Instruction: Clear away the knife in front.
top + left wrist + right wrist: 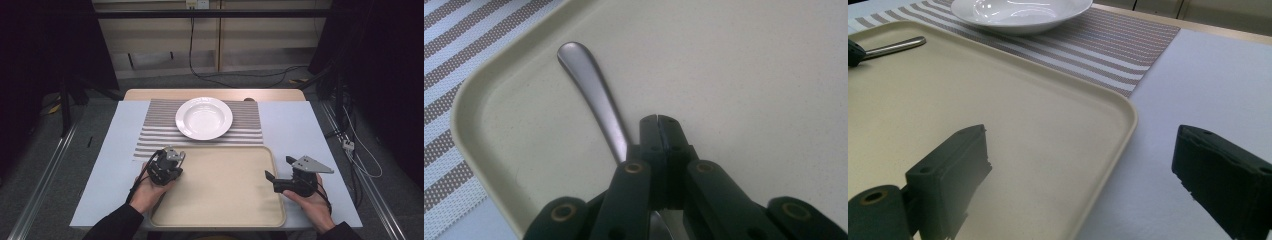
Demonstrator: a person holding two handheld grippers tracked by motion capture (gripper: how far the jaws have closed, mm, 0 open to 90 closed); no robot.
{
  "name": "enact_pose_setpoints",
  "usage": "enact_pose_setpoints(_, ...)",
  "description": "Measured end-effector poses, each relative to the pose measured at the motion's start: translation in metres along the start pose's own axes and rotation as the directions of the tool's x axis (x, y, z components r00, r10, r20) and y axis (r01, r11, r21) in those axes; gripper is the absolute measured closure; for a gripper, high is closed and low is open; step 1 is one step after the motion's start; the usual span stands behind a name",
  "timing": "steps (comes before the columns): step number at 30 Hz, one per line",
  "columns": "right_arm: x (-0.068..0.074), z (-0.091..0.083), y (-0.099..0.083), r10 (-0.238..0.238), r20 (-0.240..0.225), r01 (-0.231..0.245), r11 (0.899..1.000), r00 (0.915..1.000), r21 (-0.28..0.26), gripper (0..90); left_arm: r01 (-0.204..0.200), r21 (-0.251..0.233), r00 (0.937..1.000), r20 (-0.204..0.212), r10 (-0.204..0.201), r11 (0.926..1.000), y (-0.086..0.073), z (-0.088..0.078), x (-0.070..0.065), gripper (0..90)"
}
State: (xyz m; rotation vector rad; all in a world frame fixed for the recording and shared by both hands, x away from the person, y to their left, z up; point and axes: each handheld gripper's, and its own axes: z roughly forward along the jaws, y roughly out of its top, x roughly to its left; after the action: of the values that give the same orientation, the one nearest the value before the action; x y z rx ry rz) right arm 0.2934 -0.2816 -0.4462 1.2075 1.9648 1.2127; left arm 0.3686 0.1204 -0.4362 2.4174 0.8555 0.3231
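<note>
Over the beige tray's left corner, a steel utensil handle lying beside the fully closed left gripper is apparently not clamped, a white bowl is set beyond, and the right gripper is held wide open, empty.

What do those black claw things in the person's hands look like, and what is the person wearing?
Both are black and chunky. The left claw has a small grey piece on top and round brass-coloured rivets along its arms. The right claw carries a flat grey three-cornered plate, and its jaws are thick black blocks. A black cable trails back from each one. The person wears dark long sleeves.
</note>
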Motion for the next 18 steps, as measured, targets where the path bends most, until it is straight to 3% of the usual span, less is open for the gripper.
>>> enact_pose_setpoints(18, 0.000, 0.000, 0.000, 0.000, 0.003, 0.000, 1.000, 1.0000, 0.001, 8.2, 0.055, -0.010, 0.9985, -0.008, -0.055, 0.9985, -0.021, -0.013, 0.016, 90.0)
